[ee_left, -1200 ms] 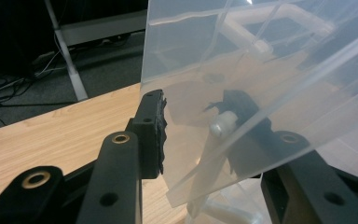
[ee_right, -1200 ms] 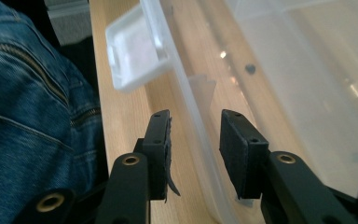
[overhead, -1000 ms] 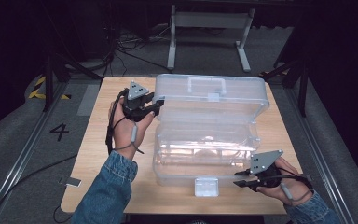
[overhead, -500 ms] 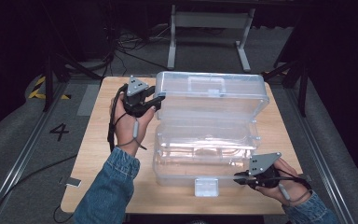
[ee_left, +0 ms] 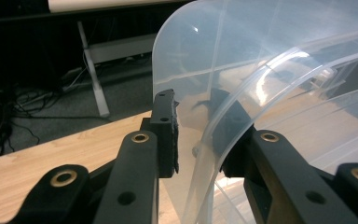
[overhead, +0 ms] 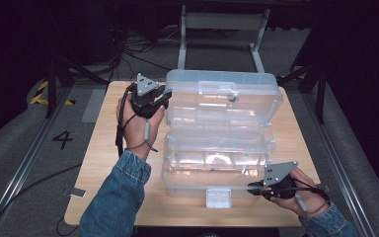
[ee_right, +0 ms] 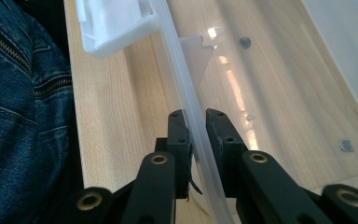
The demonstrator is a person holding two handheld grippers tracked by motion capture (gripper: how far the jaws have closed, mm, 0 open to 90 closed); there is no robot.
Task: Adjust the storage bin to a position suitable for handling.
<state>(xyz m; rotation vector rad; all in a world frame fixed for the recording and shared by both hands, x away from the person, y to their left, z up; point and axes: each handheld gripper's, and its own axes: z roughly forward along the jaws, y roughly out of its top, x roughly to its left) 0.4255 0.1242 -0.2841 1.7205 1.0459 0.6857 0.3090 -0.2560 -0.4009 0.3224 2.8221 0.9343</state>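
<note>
A clear plastic box (overhead: 217,165) stands open on the wooden table (overhead: 106,153), its lid (overhead: 222,96) raised at the back. My left gripper (overhead: 164,97) is at the lid's left corner. In the left gripper view the lid's rim (ee_left: 223,116) runs between the two jaws of the left gripper (ee_left: 200,140), with a gap beside the left pad (ee_left: 168,133). My right gripper (overhead: 253,187) is at the box's front right. There the right gripper (ee_right: 196,126) is shut on the thin front wall (ee_right: 179,74) of the base. A white latch (overhead: 218,197) hangs at the front middle.
The box takes up most of the table's middle and right. A denim sleeve (overhead: 116,197) lies along the table's front left. A metal stand (overhead: 222,29) and cables sit on the floor behind. A rail (overhead: 19,173) runs along the left.
The lid has swung up and back toward the far side, and my left gripper has moved back with its corner. The right gripper has stayed at the front wall.
</note>
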